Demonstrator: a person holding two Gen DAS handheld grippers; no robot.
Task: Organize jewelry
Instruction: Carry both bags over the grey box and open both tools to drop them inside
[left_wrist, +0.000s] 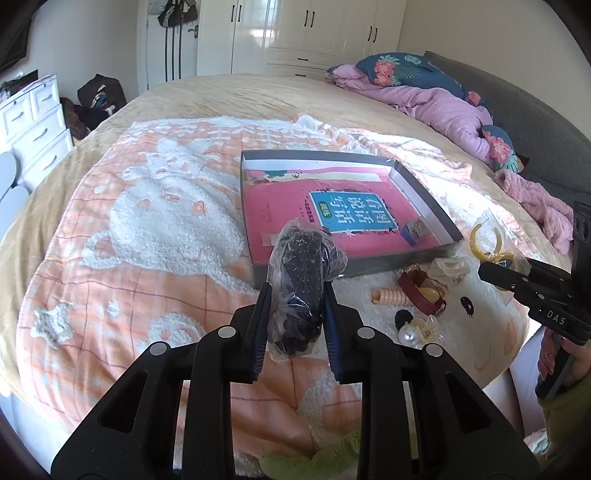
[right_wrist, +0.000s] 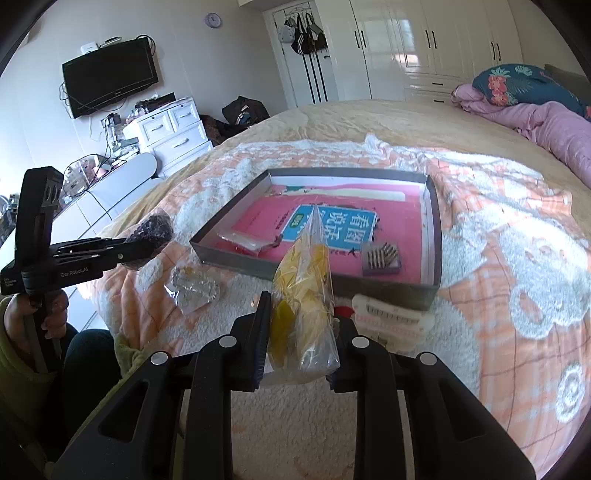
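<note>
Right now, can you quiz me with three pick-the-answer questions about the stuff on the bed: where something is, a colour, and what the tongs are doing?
1. Where is the small block of gold clips?
A. inside the grey tray
B. on the pink quilt
C. on the white drawers

2. What colour are the things in the clear bag held by the right tongs?
A. blue
B. yellow
C. green

3. What are the left tongs doing?
A. standing wide open with nothing in them
B. lying on the bed
C. squeezing a clear bag of dark beads

Answers:
1 A, it sits in the grey tray on the red book cover.
2 B, the pieces inside are yellow.
3 C, both pads press on the bag, which is lifted off the blanket.
</note>
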